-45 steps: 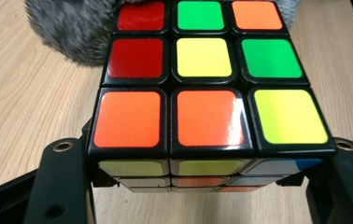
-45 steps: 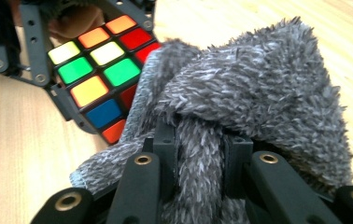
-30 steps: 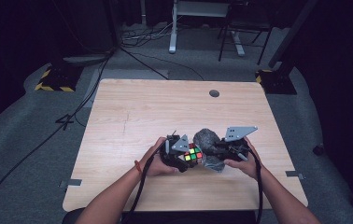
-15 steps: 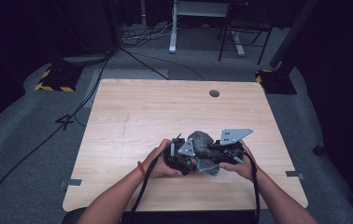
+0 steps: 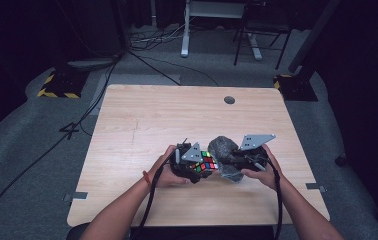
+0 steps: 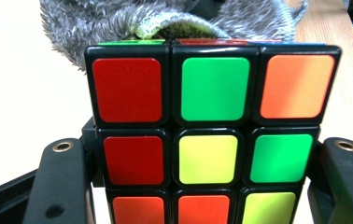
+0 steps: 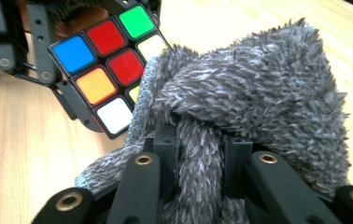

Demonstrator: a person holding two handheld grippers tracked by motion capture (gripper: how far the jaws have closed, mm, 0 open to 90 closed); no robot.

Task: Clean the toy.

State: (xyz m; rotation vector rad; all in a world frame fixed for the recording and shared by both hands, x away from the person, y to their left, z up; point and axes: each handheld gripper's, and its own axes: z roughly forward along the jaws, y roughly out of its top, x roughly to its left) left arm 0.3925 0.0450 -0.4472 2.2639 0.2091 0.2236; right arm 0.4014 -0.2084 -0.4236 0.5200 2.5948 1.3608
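Currently on my table (image 5: pixel 142 120), light wood with a small round dark grommet (image 5: pixel 229 100) toward twelve o'clock, I count the following.

Item one: puzzle cube (image 5: pixel 203 165), black-framed, coloured stickers. It sits at about six o'clock of the tabletop's centre, near the front edge. My left gripper (image 5: pixel 197 167) is clamped on it: in the left gripper view the two black jaws stand against the cube's (image 6: pixel 207 140) left and right sides, the face toward the camera showing red, green and orange along the top row, then red, yellow and green below. In the right gripper view the cube (image 7: pixel 104 70) lies at ten o'clock, with blue, red, green, orange and white stickers facing up.

Item two: grey fuzzy cloth (image 5: pixel 224 150), bunched into a lump, directly at three o'clock of the cube and touching it. My right gripper (image 5: pixel 232 162) has its jaws pinched on a fold of this cloth (image 7: pixel 258 93); the fold runs down between the jaws in the right gripper view. In the left gripper view the cloth (image 6: pixel 95 18) lies at twelve o'clock, just behind the cube's top edge.

Item three: grey three-cornered plates atop both grippers, cables trailing toward six o'clock along my forearms.
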